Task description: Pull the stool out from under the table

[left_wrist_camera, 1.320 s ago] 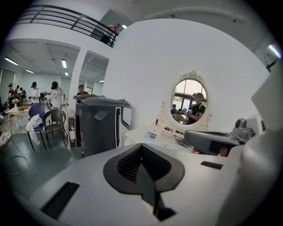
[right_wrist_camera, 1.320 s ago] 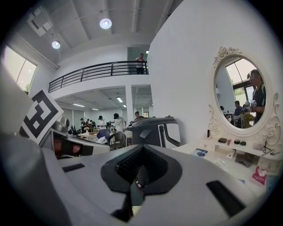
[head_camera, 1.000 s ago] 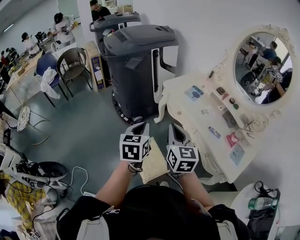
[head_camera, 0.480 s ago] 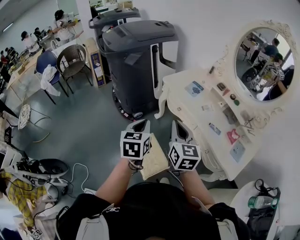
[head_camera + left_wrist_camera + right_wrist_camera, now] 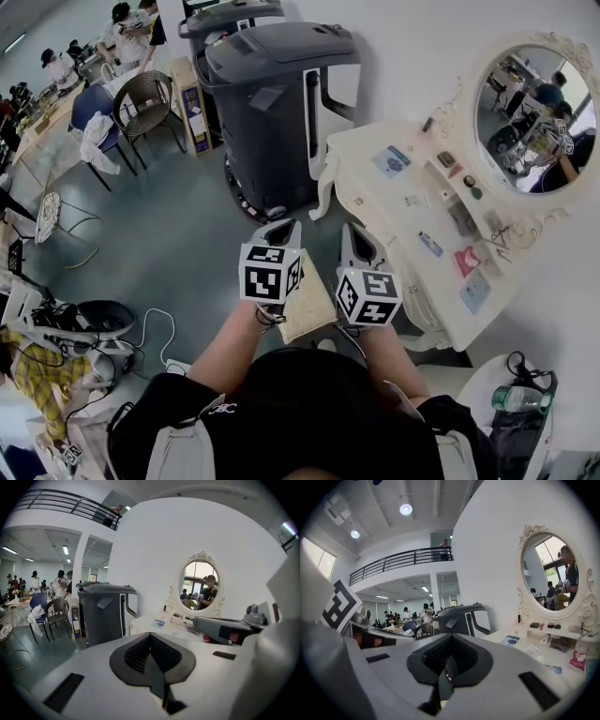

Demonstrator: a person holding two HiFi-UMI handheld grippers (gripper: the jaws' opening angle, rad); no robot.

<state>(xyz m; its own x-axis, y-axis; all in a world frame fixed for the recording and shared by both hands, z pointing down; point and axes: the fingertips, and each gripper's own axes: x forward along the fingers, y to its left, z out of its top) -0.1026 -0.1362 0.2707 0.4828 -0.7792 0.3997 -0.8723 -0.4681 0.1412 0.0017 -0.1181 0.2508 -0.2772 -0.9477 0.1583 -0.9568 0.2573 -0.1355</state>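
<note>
In front of the cream dressing table (image 5: 364,187), low in the head view, the stool (image 5: 309,302) sits on the grey-green floor (image 5: 169,244), showing as a strip of pale patterned seat between the two grippers. It lies just off the table's curved front edge. Contact with the table can't be made out, as the right gripper covers that side.

Seat orientation: the visible strip runs from the gripper noses down toward the person, one corner pointing at the body. Both flanks are covered, so the true long axis can't be judged. Something pale, perhaps a leg, shows below the seat edge; too small to be sure.

Left gripper (image 5: 279,230): jaws pressed together with nothing between them, nose aimed at the dark grey machine (image 5: 272,112) by the wall. It is above the stool, not on it.

Right gripper (image 5: 356,246): jaws likewise closed and empty, alongside the left, nose toward the table's near end. Its own view looks over the tabletop to the oval mirror (image 5: 555,571).

Against the frame a second back:
- The whole head view has slid a little, so table, mirror and grippers all sit slightly higher in the picture.
- Grippers, stool and table keep the same places relative to one another.
- Both jaws are as shut as before.
- People at the far desks have shifted.
</note>
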